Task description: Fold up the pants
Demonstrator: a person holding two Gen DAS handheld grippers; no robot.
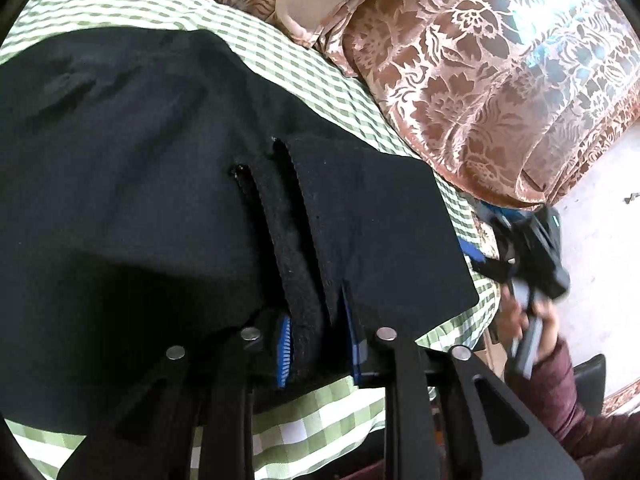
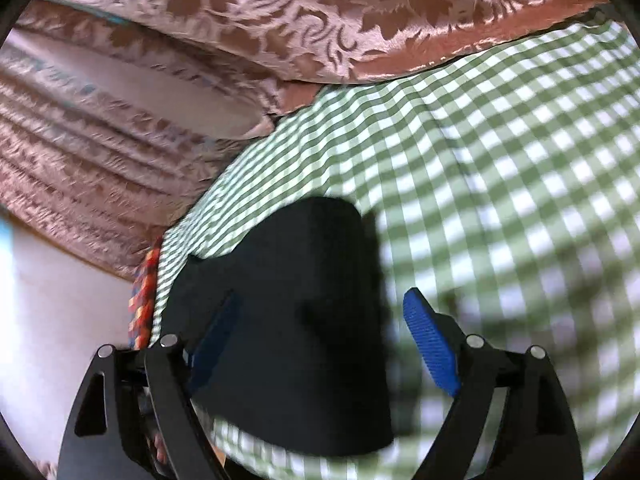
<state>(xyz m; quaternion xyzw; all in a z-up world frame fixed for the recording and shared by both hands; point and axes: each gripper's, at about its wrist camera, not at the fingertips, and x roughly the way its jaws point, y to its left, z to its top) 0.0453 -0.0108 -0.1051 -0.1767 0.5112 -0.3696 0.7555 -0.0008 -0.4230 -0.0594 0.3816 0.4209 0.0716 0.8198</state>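
Note:
Black pants [image 1: 132, 168] lie spread on a green checked sheet [image 1: 320, 80], with a folded end near the camera. In the left wrist view my left gripper [image 1: 320, 348] is shut on the thick layered edge of that end, its blue pads pressing the fabric from both sides. Seen from the right wrist, my right gripper [image 2: 322, 336] stands wide open above one end of the pants [image 2: 288, 312]. Its blue pads [image 2: 430, 340] are apart from the cloth and hold nothing. A hand [image 1: 528, 320] in a maroon sleeve holds that gripper past the sheet's right edge.
Brown and pink floral bedding [image 1: 480, 92] and a pillow [image 2: 120, 148] are piled along the far side of the sheet. Pale floor [image 1: 600, 260] shows beyond the bed's edge. A strip of colourful cloth [image 2: 144, 300] hangs at the sheet's left edge.

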